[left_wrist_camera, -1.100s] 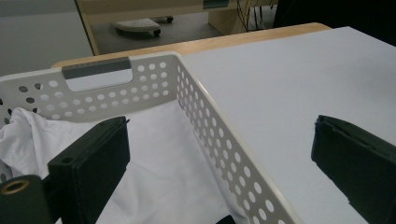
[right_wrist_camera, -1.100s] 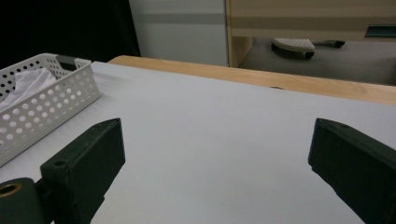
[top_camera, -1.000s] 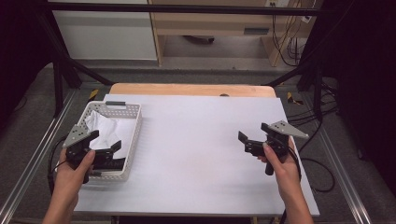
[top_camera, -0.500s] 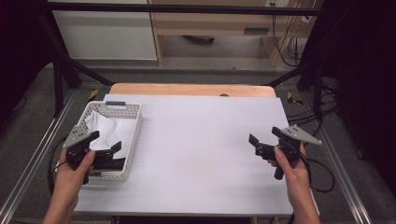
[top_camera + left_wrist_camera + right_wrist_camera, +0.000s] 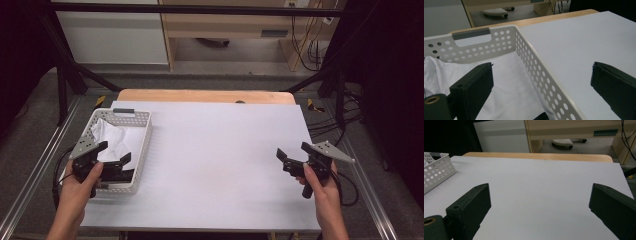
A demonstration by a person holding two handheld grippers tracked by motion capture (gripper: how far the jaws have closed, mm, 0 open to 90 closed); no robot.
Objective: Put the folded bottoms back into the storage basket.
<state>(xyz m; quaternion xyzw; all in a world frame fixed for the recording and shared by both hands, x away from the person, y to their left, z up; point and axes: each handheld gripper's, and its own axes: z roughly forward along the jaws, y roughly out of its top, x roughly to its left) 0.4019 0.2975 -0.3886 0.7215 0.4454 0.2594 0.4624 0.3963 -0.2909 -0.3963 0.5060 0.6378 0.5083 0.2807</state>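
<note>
basket (image 5: 437,171) cut off at left edge, white cloth (image 5: 506,95) partly hidden behind fingers (image 5: 472,91)

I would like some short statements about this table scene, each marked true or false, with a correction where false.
1. A white cloth lies inside the perforated white basket. True.
2. The left hand-held gripper is shut on the cloth. False: its jaws stand wide open, one over the cloth and one outside the basket wall.
3. The right hand-held gripper is open above the bare white table. True.
4. The basket stands at the table's right side. False: it stands at the left, near the left hand-held gripper.
</note>
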